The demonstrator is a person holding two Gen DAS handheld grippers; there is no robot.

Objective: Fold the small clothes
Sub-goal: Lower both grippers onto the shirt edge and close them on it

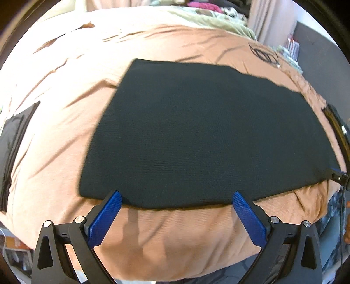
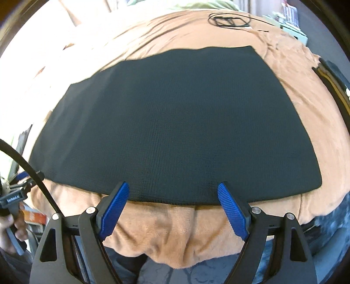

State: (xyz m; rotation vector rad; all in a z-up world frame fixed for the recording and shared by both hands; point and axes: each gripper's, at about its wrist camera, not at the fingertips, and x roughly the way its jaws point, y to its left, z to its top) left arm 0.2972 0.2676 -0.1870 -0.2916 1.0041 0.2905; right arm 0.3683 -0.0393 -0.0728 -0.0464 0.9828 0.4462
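Well, the black cloth (image 1: 196, 135) lies flat on the tan blanket (image 1: 54, 135), its near edge just at both spread-apart, empty grippers, left (image 1: 177, 196) and right (image 2: 174, 189); a coiled cable (image 2: 229, 19) sits beyond it.

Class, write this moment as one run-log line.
left gripper: open, empty | right gripper: open, empty | black cloth: flat on blanket, near edge by both grippers
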